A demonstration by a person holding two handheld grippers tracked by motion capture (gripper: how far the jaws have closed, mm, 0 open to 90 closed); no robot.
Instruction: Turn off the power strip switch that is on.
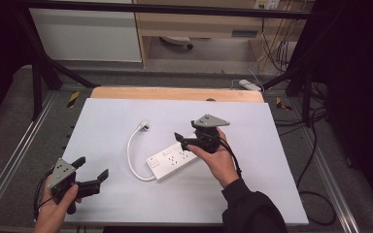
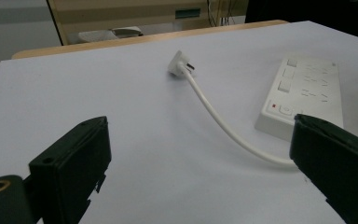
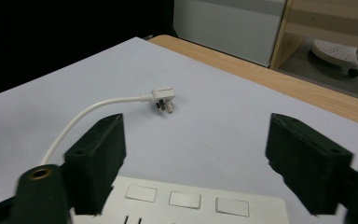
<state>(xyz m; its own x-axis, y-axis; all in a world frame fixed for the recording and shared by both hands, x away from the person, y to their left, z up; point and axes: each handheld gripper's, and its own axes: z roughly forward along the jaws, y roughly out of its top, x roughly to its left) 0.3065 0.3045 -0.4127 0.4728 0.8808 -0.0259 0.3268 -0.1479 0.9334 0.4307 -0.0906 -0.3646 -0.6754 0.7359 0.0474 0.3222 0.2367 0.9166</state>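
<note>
Nearest me, my left gripper (image 1: pixel 93 169) hangs over the table's (image 1: pixel 252 194) front-left corner, jaws spread wide and empty. Farther in, my right gripper (image 1: pixel 179 139) hovers just above the far end of the power strip (image 1: pixel 171 161), jaws likewise released, holding nothing. I count one white strip near the table's centre, with three square switches, several sockets and a red light. Its single cord (image 1: pixel 131 156) loops back to one plug (image 1: pixel 144 125) lying flat beyond.
</note>
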